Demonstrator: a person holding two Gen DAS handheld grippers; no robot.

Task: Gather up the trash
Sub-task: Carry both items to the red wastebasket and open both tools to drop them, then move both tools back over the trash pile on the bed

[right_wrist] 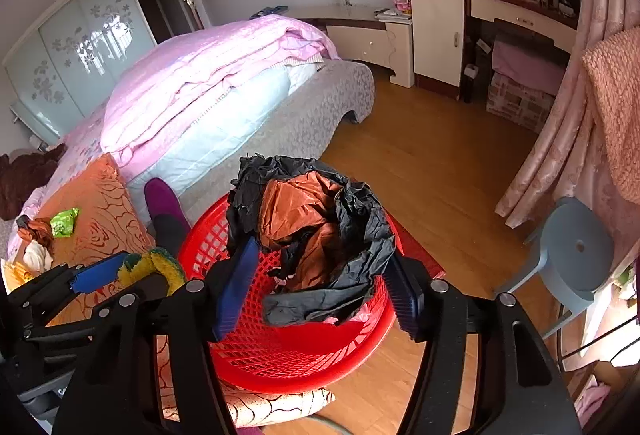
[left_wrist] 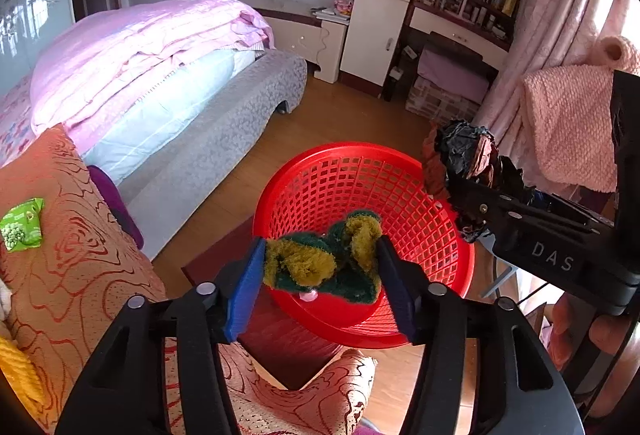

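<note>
Sponge scrap: a crumpled green-and-yellow scouring sponge [left_wrist: 324,259] sits low in the centre of the left wrist view, between the blue pads of the left gripper [left_wrist: 322,275], directly above the basket's open mouth.
Left claw: jaws about half spread; both pads seem to touch the sponge's sides, so I read it as lightly held, though whether it has already come free I cannot tell.
Paper wad: a crushed black-and-brown wrapper [right_wrist: 316,231] fills the centre of the right wrist view, between the fingers of the right gripper [right_wrist: 320,283].
Right claw: about half spread, the wad bridging the pads and apparently held; it hangs over the basket's near rim.
Basket: red plastic mesh basket [left_wrist: 448,235], lower centre of both views, standing on the wooden floor [right_wrist: 432,163] beside an orange patterned cushion [left_wrist: 68,235].
Doing the drop well: keep both loads inside the rim line, spread the jaws fully, and let the springy sponge fall clear before lifting away.
Left to collect: a green snack packet [left_wrist: 22,223] lies on the cushion at the left edge.
Writing: "DAS" on the right gripper's black body; the packet's print is too small to read.
</note>
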